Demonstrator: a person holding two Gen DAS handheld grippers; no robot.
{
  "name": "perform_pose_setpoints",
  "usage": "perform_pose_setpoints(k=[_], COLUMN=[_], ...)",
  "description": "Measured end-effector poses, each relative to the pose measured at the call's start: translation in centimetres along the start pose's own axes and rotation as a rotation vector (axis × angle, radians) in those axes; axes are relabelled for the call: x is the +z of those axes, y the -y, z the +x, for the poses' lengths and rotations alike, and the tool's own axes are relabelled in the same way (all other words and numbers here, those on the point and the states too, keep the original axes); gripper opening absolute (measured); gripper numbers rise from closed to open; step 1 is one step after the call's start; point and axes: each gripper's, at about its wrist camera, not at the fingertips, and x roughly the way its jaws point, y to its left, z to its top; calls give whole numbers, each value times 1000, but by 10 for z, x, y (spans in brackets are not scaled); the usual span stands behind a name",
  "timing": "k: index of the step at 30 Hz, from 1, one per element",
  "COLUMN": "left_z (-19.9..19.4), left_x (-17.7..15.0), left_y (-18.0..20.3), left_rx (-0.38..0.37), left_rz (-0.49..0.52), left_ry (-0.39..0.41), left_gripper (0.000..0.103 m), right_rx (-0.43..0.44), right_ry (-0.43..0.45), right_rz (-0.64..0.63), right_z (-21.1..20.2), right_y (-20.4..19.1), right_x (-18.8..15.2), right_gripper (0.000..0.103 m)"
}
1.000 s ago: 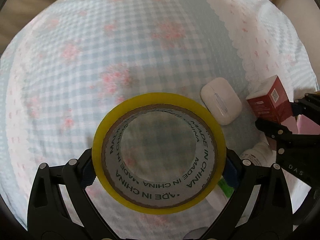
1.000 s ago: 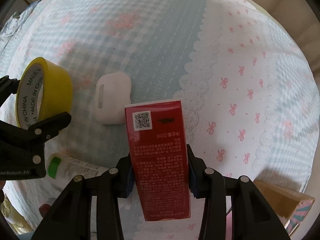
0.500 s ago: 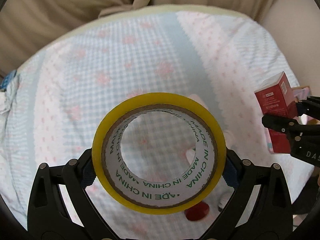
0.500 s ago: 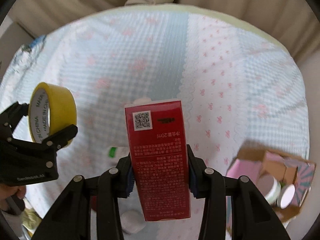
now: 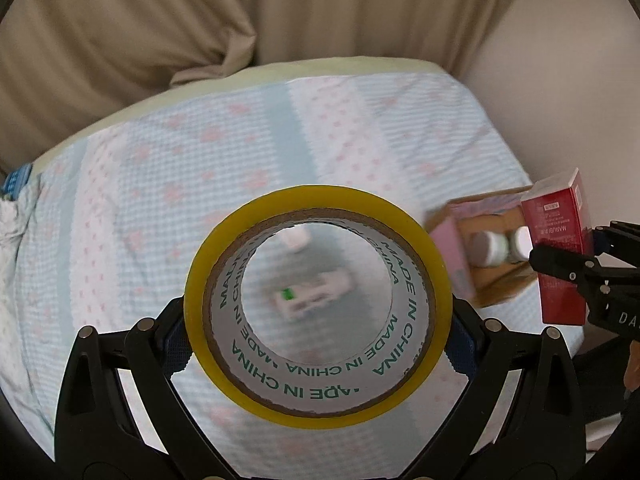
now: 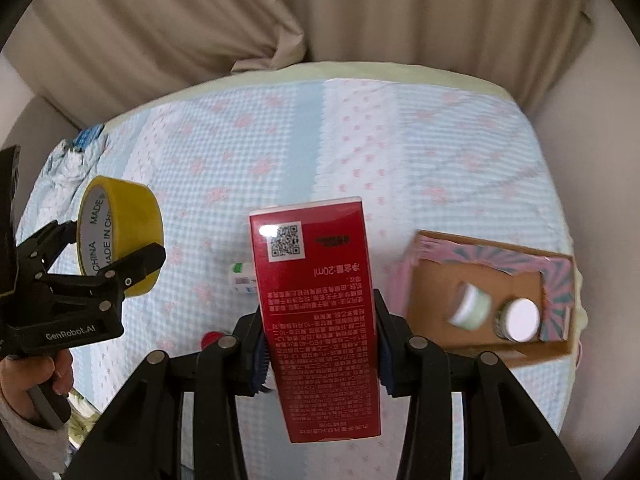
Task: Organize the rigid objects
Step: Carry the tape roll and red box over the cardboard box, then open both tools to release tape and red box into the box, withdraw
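The yellow tape roll (image 5: 318,360) is clamped in the left tool (image 5: 318,344), the red carton (image 6: 316,320) in the right tool (image 6: 320,354), both above the bed (image 6: 400,160). Collision is risked if both are lowered together into the cardboard box (image 6: 436,280) right of the right tool.

Yellow tape roll (image 5: 318,294) with green lettering; red carton (image 6: 318,312) printed white; pale blue gingham bedspread (image 6: 360,140) with pink flowers; pink-and-teal patterned cardboard box (image 6: 556,276); 2 white-lidded jars (image 6: 520,318); beige curtain (image 5: 200,20).
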Motion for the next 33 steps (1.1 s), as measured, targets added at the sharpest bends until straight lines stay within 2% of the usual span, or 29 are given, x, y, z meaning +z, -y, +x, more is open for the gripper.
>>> perform_pose_setpoints(k=[4, 7, 14, 17, 25, 33], left_z=[-3, 7, 65, 92, 167, 237], left_x=[4, 7, 14, 13, 16, 12], left_y=[62, 108, 201, 226, 255, 260], left_rx=[-8, -22, -48, -37, -5, 31], left_rz=[4, -17, -53, -49, -70, -77], left_ry=[8, -6, -88, -121, -235, -351], left_gripper=[97, 97, 97, 97, 97, 97], right_rx=[-6, 1, -41, -48, -25, 1], right_ry=[23, 23, -17, -48, -127, -208], right_rz=[22, 34, 30, 47, 79, 75], right_z=[-32, -39, -32, -20, 33, 96], right_y=[55, 102, 202, 245, 312, 339], right_x=[-14, -18, -28, -32, -33, -25], right_gripper=[40, 40, 40, 40, 40, 40])
